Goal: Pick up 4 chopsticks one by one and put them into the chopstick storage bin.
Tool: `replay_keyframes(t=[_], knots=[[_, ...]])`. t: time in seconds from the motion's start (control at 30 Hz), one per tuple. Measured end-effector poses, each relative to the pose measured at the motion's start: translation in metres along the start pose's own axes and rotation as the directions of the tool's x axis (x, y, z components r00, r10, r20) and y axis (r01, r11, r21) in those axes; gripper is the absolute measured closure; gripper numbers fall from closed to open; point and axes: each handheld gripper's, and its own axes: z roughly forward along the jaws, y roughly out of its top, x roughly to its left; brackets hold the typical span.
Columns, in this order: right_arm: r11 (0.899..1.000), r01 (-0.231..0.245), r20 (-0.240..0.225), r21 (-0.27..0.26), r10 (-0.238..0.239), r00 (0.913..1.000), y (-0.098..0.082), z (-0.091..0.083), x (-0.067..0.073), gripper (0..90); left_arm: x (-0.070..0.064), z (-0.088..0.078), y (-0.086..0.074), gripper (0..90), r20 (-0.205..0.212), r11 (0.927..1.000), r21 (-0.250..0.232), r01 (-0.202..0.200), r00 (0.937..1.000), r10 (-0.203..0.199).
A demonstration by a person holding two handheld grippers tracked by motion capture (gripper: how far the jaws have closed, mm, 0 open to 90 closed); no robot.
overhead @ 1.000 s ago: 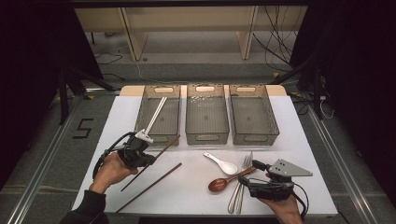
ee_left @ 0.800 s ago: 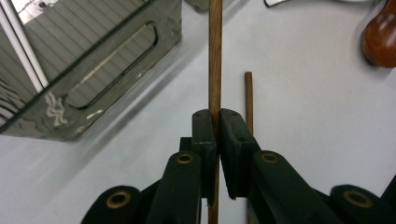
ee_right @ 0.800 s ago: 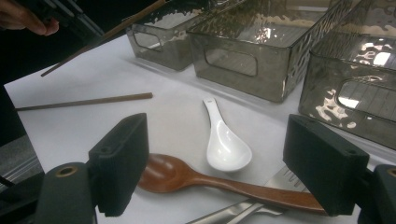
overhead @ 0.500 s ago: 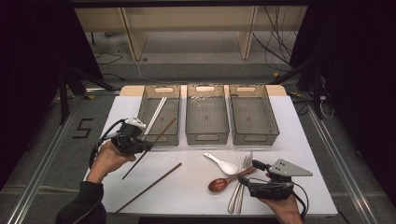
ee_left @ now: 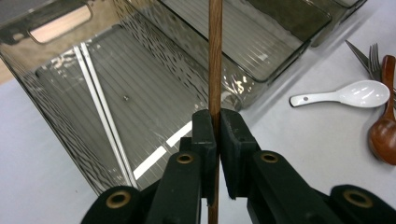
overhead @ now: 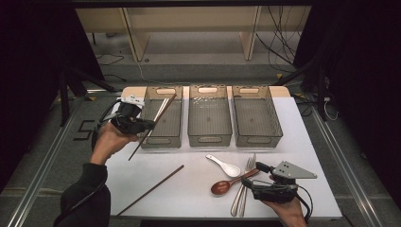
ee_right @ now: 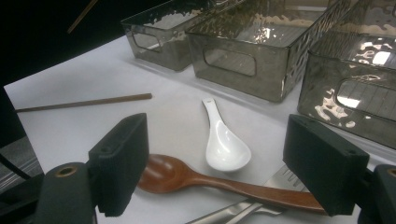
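The left gripper (overhead: 142, 124) fingers are clamped on one brown wooden chopstick (overhead: 152, 126), raised at 10 o'clock over the leftmost of three clear plastic bins (overhead: 161, 140). A second chopstick (overhead: 150, 190) lies on the bench (overhead: 198, 189). The right gripper (ee_right: 217, 163) fingers stand wide apart, holding nothing, at 5 o'clock.

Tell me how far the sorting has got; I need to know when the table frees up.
Early on. Done: two pale chopsticks lie in the left bin. In hand: the left gripper is shut on a brown chopstick, held over that bin. Left: a second brown chopstick, white spoon, wooden spoon and forks lie on the table; the right gripper is open by them.
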Motion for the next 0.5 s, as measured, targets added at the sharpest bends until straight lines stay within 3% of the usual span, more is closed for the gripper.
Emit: replay_keyframes(t=[0.37, 0.5], knots=[[1.0, -0.005, -0.001, 0.003, 0.005, 1.0, 0.0, 0.0, 0.0, 23.2, 0.017, 0.007, 0.028, 84.2, -0.046, 0.9969, -0.077, 0.016, 0.9987, -0.02], [1.0, -0.004, -0.002, 0.003, 0.004, 1.0, 0.0, 0.0, -0.001, 23.2, 0.025, 0.014, 0.037, 84.2, -0.064, 0.9972, -0.072, 0.023, 0.9976, -0.028]])
